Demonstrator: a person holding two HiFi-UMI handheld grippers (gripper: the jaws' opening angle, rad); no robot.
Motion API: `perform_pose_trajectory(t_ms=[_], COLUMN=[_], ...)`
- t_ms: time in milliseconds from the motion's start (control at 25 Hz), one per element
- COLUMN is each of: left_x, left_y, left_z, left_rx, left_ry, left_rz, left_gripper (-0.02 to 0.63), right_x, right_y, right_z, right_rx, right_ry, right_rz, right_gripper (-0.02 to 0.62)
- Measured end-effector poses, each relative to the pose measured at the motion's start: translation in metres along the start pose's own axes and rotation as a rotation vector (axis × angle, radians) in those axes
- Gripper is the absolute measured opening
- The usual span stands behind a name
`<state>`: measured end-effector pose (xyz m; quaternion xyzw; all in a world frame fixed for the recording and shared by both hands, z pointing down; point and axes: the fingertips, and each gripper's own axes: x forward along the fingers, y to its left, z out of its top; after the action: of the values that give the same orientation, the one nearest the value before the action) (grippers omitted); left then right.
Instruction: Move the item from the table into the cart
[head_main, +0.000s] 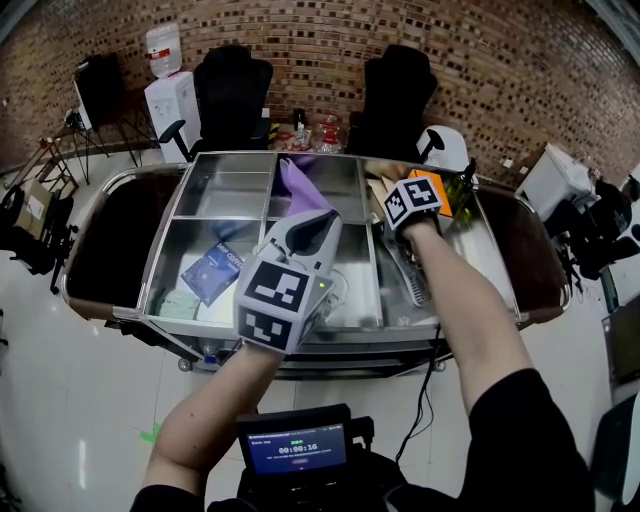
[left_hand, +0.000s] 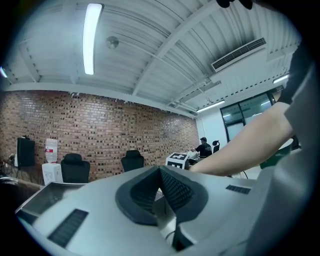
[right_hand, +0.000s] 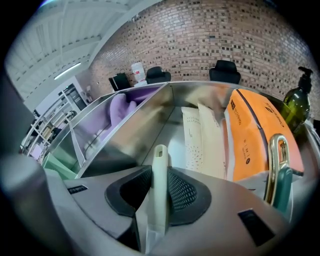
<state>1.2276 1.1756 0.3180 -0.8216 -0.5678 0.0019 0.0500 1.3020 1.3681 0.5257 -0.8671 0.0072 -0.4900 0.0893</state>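
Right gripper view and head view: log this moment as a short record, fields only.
right claw: closed on a slim cream handle, above the cart's right compartment
left claw: shut, nothing in it
cart: steel, split into compartments
right compartment: orange pouch beside cream packets
far right edge: green pump bottle, upright
middle back compartment: purple cloth
left front compartment: blue packet
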Motion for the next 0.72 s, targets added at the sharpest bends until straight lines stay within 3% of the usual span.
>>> perform_pose_trajectory(t_ms=[200, 280, 400, 720], left_x=[-0.002, -0.003, -0.004, -0.02], left_y=[-0.002, -0.004, -0.01, -0.046], left_z=[0.003, 0.003, 0.006, 0.051], left_rx=[-0.006, -0.009, -0.004, 0.037], left_ry=[0.004, 0.009, 0.006, -0.043], left_rz=[-0.011, -0.013, -0.019, -0.03], left_gripper=[0.0, 0.0, 0.0, 0.0], right_x=[-0.008, -0.015, -0.03, -0.135], right_y=[0.002, 0.005, 0.006, 0.02], right_z=[0.004, 0.005, 0.006, 0.002], right_rx=[0.001, 0.005, -0.001, 0.007], right_ry=[-0.024, -0.039, -0.073, -0.316], right_rz=[0.003, 0.015, 0.014, 0.055], right_gripper=[0.08, 0.166, 0.169, 0.169])
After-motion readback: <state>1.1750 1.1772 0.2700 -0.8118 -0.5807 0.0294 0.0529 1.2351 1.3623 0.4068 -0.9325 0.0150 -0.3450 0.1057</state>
